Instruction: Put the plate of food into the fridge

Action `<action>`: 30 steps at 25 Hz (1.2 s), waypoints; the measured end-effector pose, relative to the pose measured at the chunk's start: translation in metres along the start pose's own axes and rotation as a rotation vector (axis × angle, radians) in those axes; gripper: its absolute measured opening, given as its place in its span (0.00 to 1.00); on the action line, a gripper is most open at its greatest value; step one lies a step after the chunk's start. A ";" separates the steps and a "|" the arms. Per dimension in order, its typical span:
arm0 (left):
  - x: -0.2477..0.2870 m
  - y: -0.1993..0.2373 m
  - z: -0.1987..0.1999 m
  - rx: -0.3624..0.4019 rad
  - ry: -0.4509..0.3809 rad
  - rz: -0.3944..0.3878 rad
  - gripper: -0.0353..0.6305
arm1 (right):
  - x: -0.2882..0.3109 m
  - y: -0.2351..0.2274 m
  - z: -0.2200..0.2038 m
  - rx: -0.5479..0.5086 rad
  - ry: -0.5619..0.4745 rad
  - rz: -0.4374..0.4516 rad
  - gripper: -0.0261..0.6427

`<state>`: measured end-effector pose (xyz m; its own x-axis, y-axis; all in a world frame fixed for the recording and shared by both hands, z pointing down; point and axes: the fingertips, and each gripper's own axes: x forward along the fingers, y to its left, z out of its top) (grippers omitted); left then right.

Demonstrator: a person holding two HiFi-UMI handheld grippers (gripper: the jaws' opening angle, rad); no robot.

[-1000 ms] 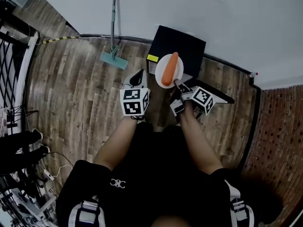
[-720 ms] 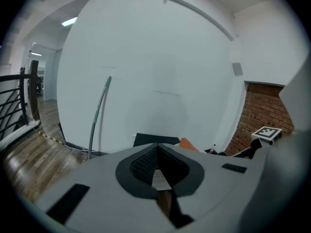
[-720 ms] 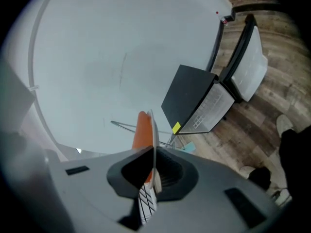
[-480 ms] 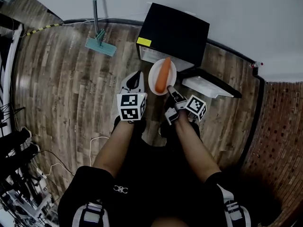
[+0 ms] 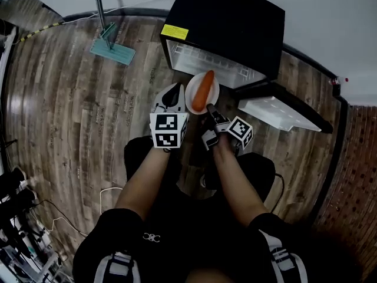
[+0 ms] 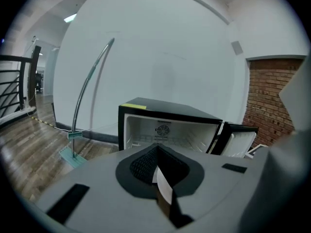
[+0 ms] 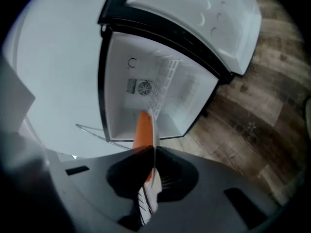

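Note:
A white plate carrying an orange carrot hangs just in front of the open black fridge. My right gripper is shut on the plate's near rim. In the right gripper view the plate shows edge-on with the carrot on its left, pointing at the fridge's white inside. My left gripper is just left of the plate, apart from it, with its jaws together. The left gripper view looks straight into the fridge.
The fridge door stands swung open to the right, above my right arm. A teal mop leans on the white wall at the left. Wood floor lies all around. A brick wall stands to the right.
The fridge has come nearer and its white inside now shows. Both grippers and the plate with the carrot have moved toward the opening. The right gripper has kept its hold.

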<state>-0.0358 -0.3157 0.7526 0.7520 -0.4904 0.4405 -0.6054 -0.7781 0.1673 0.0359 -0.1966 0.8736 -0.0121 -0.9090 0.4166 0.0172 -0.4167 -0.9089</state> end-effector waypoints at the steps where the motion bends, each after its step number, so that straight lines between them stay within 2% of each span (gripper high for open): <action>1: 0.013 0.003 -0.009 0.004 -0.011 -0.009 0.05 | 0.014 -0.017 0.004 0.010 -0.014 0.000 0.08; 4: 0.053 0.012 -0.027 0.009 -0.049 -0.034 0.05 | 0.058 -0.057 0.023 0.018 -0.061 0.015 0.08; 8: 0.088 0.023 -0.043 0.001 -0.086 -0.049 0.05 | 0.104 -0.087 0.053 0.038 -0.134 0.044 0.08; 17: 0.099 0.034 -0.056 -0.008 -0.123 -0.069 0.05 | 0.174 -0.120 0.124 0.109 -0.332 0.048 0.08; 20: 0.099 0.036 -0.058 0.071 -0.128 -0.050 0.05 | 0.195 -0.133 0.137 0.116 -0.357 0.030 0.08; 21: 0.099 0.037 -0.062 0.074 -0.121 -0.052 0.05 | 0.201 -0.137 0.139 0.117 -0.361 0.024 0.08; 26: 0.104 0.049 -0.077 -0.009 -0.081 -0.073 0.05 | 0.226 -0.143 0.144 0.096 -0.357 0.012 0.08; 30: 0.108 0.054 -0.080 -0.014 -0.071 -0.083 0.05 | 0.241 -0.146 0.142 0.035 -0.341 -0.026 0.08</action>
<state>-0.0086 -0.3789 0.8799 0.8160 -0.4517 0.3609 -0.5436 -0.8118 0.2132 0.1724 -0.3548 1.1097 0.3217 -0.8445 0.4282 0.0554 -0.4347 -0.8989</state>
